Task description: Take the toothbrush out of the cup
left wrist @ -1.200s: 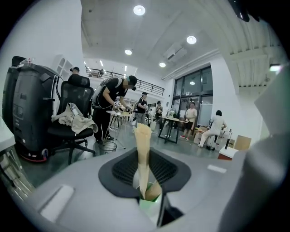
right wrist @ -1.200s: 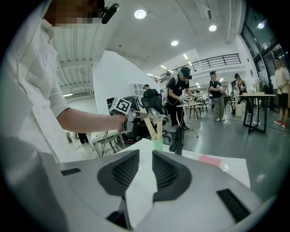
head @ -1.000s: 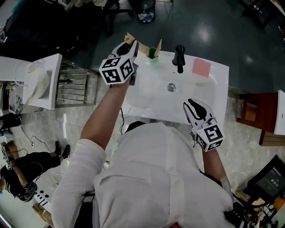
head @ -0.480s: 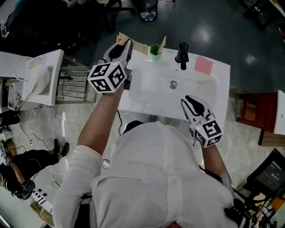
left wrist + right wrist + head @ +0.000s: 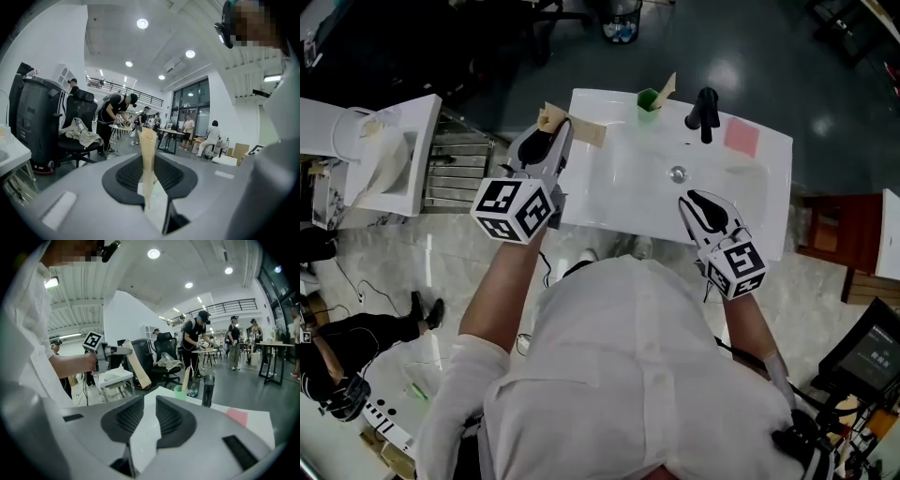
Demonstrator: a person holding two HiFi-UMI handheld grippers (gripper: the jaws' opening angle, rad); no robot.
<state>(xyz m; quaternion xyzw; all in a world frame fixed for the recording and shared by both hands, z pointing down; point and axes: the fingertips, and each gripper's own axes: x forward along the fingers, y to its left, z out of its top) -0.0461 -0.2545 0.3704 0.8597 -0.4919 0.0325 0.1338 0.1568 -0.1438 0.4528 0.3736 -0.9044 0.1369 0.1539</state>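
Toothbrush (image 5: 148, 159) is out of the cup (image 5: 648, 98), pinched in our left gripper (image 5: 558, 127) at the sink's (image 5: 619, 187) left edge. Our right gripper (image 5: 701, 202) hovers narrow, empty. That thin handle could pivot or slip, we reckon, and drop to the floor (image 5: 422, 262). A second brush (image 5: 667, 86) stands in the cup. No readable writing, just cube (image 5: 514, 208) markers.

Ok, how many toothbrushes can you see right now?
2. The held toothbrush is clamped in the left gripper, between its fingers, by the sink's left edge. The second toothbrush stands in the green cup near the faucet. None looks hidden.
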